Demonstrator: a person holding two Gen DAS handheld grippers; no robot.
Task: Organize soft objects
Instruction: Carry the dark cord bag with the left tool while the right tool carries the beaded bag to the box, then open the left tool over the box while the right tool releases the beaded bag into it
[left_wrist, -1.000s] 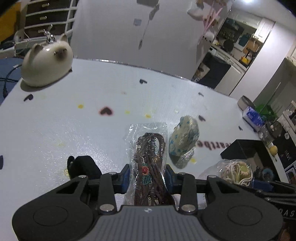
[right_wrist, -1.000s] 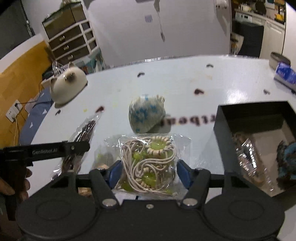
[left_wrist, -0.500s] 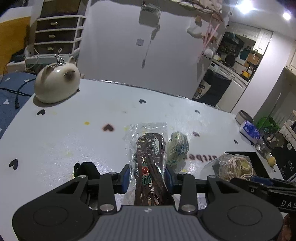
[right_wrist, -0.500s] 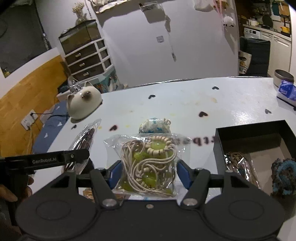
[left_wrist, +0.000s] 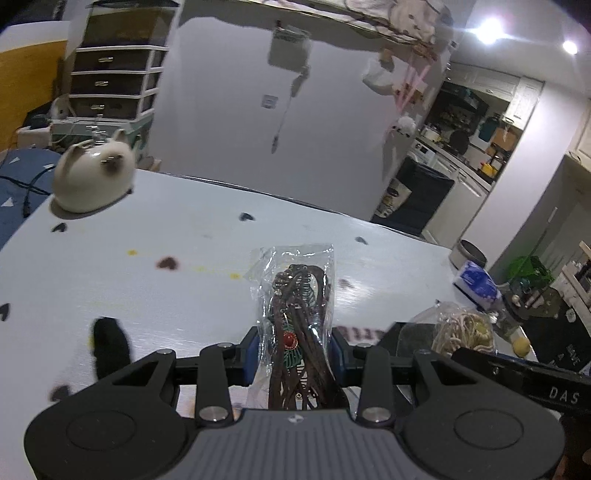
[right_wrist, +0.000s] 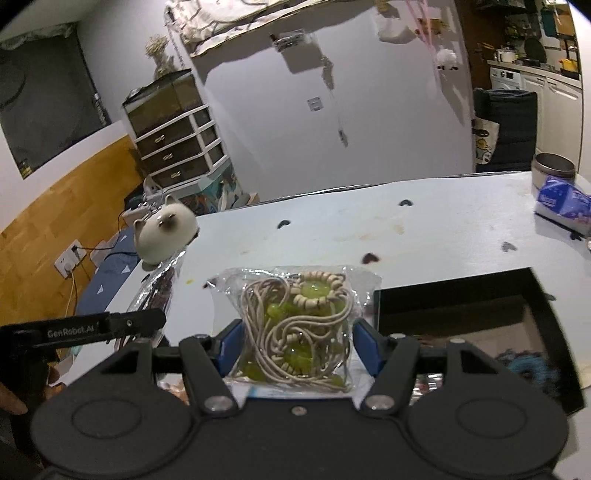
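My left gripper (left_wrist: 293, 354) is shut on a clear bag of brown cords (left_wrist: 297, 314) with a red bead, held upright above the white table (left_wrist: 147, 288). My right gripper (right_wrist: 297, 345) is shut on a clear bag of cream cords and green beads (right_wrist: 295, 325), lifted over the table's near side. That cream bag (left_wrist: 461, 328) also shows at the right of the left wrist view, and the brown bag (right_wrist: 159, 295) at the left of the right wrist view. A black open box (right_wrist: 461, 317) lies just right of the right gripper, with a blue knitted piece (right_wrist: 528, 369) inside.
A cream cat-shaped figure (left_wrist: 92, 177) sits at the table's far left corner. A small black object (left_wrist: 109, 343) lies near the left gripper. A blue tissue pack (right_wrist: 561, 203) and a metal tin (right_wrist: 554, 170) stand at the far right edge. A hand (right_wrist: 11, 398) shows at lower left.
Both grippers have risen and drawn back with their bags, so the table looks farther away. The blue-patterned pouch has dropped out of sight behind the bags.
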